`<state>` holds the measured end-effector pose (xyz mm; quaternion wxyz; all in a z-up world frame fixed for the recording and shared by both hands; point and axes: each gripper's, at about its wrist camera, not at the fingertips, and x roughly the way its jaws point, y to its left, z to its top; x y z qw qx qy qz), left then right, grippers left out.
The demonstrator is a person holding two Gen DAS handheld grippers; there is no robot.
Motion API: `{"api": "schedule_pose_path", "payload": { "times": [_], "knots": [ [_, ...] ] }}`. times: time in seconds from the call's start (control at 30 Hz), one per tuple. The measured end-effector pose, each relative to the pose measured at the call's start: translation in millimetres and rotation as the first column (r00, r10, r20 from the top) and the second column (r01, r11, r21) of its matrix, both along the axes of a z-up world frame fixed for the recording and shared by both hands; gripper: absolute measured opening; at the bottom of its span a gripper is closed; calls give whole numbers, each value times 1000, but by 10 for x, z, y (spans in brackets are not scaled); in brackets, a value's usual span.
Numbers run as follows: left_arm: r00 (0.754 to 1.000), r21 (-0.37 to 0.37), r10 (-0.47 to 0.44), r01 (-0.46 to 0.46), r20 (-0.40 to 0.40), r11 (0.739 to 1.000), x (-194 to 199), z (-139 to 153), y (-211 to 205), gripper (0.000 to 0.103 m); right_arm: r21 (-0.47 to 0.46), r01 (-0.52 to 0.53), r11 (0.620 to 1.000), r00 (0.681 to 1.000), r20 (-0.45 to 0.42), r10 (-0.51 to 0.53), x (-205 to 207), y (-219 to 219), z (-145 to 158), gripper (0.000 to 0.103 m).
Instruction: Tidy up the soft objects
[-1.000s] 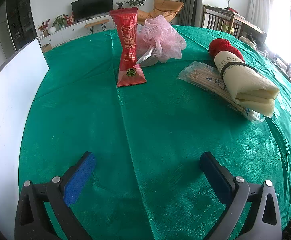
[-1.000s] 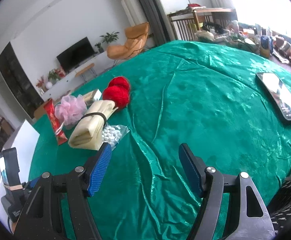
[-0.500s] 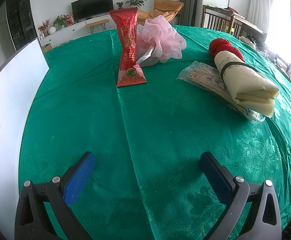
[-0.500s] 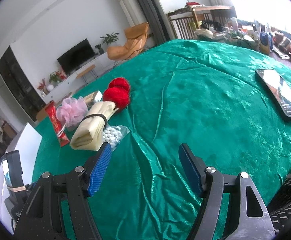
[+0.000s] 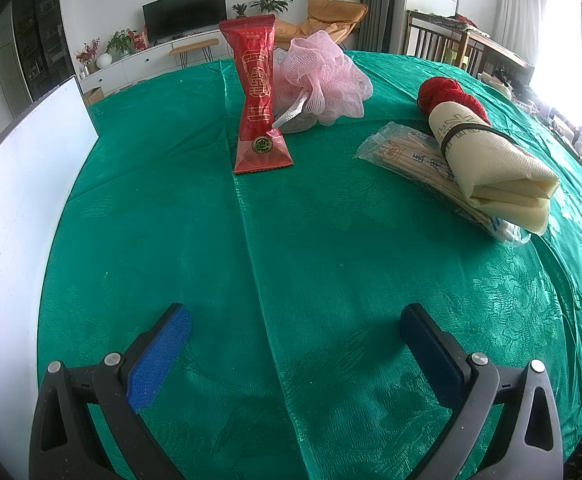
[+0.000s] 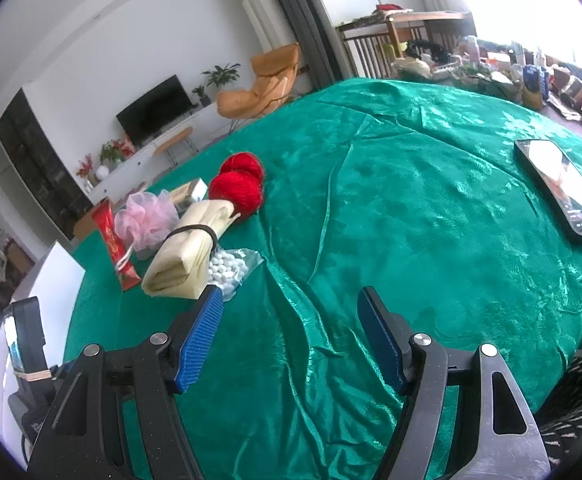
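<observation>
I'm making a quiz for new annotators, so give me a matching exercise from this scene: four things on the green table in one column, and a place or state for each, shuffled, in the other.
Things:
1. red snack packet
2. pink bath pouf
3. cream folded cloth
4. phone

Descriptions:
A. bound with a black band, lying across a bag of chopsticks
B. lying flat at the table's far right in the right wrist view, cable attached
C. propped upright on its end
D. just behind the red packet, touching it

Pairs: 1-C, 2-D, 3-A, 4-B
</observation>
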<state>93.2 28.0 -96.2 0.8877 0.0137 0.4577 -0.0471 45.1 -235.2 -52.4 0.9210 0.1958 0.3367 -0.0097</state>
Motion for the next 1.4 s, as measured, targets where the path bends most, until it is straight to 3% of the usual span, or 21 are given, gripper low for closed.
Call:
{"api": "schedule_pose_path", "payload": {
  "times": [0.43, 0.6, 0.7, 0.8, 0.9, 1.0, 1.1, 1.17, 1.23, 1.27, 1.3, 1.4],
  "knots": [
    [1000, 0, -5, 5, -24, 1000, -64, 13, 54, 103, 13, -4, 1000, 1000, 4, 4, 10, -18, -3, 73],
    [1000, -5, 2, -2, -1, 1000, -256, 2, 175, 103, 153, -87, 984, 988, -109, 105, 219, -239, -92, 73],
    [1000, -3, -1, 1, 0, 1000, -248, -3, 181, 103, 181, -126, 975, 962, -218, 164, 478, -404, -129, 74],
    [1000, -2, 3, -3, 0, 1000, -243, -3, 181, 103, 142, -203, 969, 926, -293, 237, 823, -358, -59, 74],
    [1000, -2, 3, -3, 0, 1000, -241, -2, 184, 103, 201, -229, 953, 924, -263, 277, 1142, -257, 38, 75],
    [1000, -2, 3, -3, 0, 1000, -240, -2, 184, 103, 268, -260, 927, 897, -288, 335, 1571, 41, 53, 75],
    [1000, -2, 2, -2, 0, 1000, -240, -2, 184, 103, 255, -339, 906, 821, -390, 417, 1891, 564, -91, 74],
    [1000, -2, 2, -2, 0, 1000, -240, -1, 183, 103, 165, -383, 909, 774, -480, 413, 1951, 843, -193, 74],
    [1000, -2, 2, -2, 1, 1000, -240, -2, 183, 103, 22, -436, 900, 793, -464, 395, 1852, 982, -97, 61],
    [1000, -2, 2, -2, 1, 1000, -240, -2, 183, 103, -7, -450, 893, 802, -443, 401, 1781, 984, -32, 50],
    [1000, -2, 2, -2, 1, 1000, -240, -1, 182, 103, -15, -457, 889, 811, -418, 410, 1679, 938, 49, 45],
    [1000, -1, 4, -4, 1, 1000, -240, -4, 175, 103, 38, -434, 900, 839, -348, 419, 1426, 613, 240, 44]
  ]
}}
